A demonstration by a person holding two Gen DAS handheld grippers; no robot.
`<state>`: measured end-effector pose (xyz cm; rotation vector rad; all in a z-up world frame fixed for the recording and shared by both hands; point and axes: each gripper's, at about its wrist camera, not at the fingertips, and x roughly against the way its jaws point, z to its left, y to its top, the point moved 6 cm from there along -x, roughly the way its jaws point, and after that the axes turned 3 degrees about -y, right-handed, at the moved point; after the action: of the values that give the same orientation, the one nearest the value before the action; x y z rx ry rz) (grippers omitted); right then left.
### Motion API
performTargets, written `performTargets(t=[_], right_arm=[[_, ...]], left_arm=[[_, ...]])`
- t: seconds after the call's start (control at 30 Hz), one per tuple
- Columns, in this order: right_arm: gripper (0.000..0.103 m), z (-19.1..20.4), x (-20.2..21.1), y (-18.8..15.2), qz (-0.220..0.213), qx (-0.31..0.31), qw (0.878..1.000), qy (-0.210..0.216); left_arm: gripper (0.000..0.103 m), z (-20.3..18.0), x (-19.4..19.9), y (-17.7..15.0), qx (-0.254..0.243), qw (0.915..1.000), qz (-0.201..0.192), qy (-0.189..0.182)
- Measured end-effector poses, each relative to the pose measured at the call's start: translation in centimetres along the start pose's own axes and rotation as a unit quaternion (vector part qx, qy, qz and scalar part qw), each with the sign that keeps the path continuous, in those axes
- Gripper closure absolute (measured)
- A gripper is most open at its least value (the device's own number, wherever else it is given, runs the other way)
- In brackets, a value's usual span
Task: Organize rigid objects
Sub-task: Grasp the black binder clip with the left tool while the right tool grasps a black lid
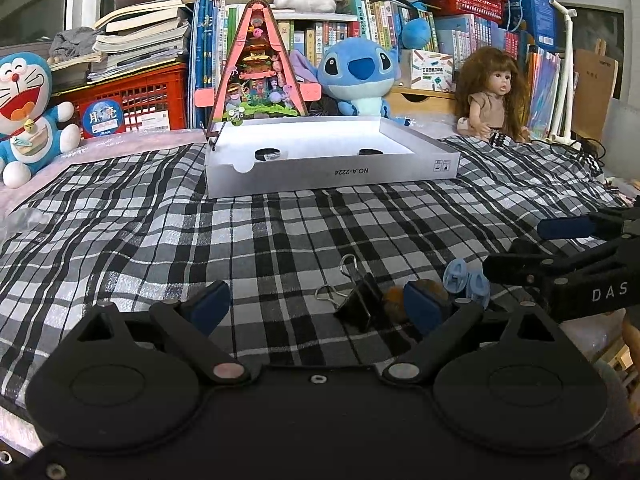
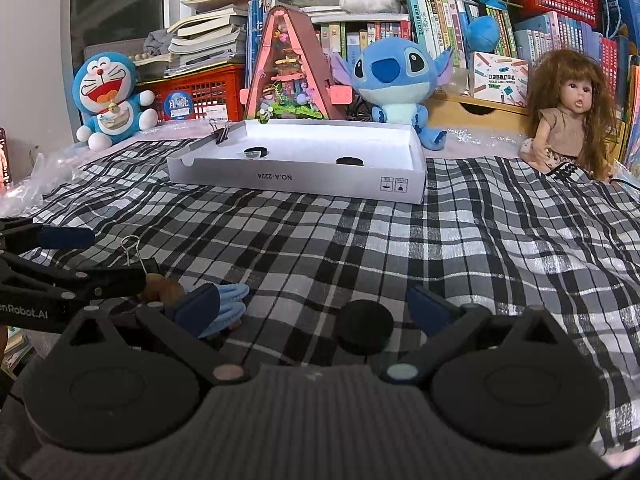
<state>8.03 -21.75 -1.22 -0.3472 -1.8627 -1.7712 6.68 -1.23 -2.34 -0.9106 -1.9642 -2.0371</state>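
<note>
small rigid objects lie loose on the black-and-white checked cloth (image 1: 280, 240) in front of you. going left to right: your left gripper (image 1: 316, 306) sits low over the cloth with its blue-padded jaws spread wide and nothing between the pads. a black binder clip (image 1: 358, 304) with silver wire handles stands on the cloth inside that gap, nearer the right-hand pad, not touched. just beside it, partly hidden by that pad, is a brown rounded object (image 1: 394, 300), and next to that a pale blue plastic clip (image 1: 466, 278). further right, your right gripper (image 2: 316, 310) is also spread wide and holds nothing; a black round disc (image 2: 364, 326) rests on the cloth between its jaws, closer to the right-hand pad, with clear space on both sides. beyond, mid-cloth, an open white box (image 2: 296, 180) holds two black round objects and has a second binder clip (image 2: 221, 131) on its left rim.
</note>
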Motion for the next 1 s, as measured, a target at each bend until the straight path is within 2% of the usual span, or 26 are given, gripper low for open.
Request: performTargets(t=[0.13, 0.2, 0.47, 0.63, 1.0], right_arm=[[0.0, 0.1, 0.0, -0.2, 0.0, 0.002, 1.0, -0.002], [0.0, 0.2, 0.0, -0.3, 0.001, 0.004, 1.0, -0.004], [0.0, -0.1, 0.3, -0.7, 0.0, 0.003, 1.0, -0.009], [0.0, -0.6, 0.4, -0.9, 0.001, -0.001, 1.0, -0.015], [0.0, -1.2, 0.4, -1.1, 0.003, -0.005, 1.0, -0.026]], left_arm=[[0.011, -0.1, 0.2, -0.4, -0.004, 1.0, 0.001, 0.001], [0.014, -0.1, 0.3, -0.6, -0.004, 1.0, 0.002, 0.0], [0.037, 0.3, 0.5, -0.8, 0.001, 1.0, 0.003, 0.003], [0.04, 0.6, 0.2, -0.7, 0.002, 0.9999, 0.005, 0.011], [0.041, 2.6, 0.4, -0.7, 0.004, 0.999, 0.008, 0.043]])
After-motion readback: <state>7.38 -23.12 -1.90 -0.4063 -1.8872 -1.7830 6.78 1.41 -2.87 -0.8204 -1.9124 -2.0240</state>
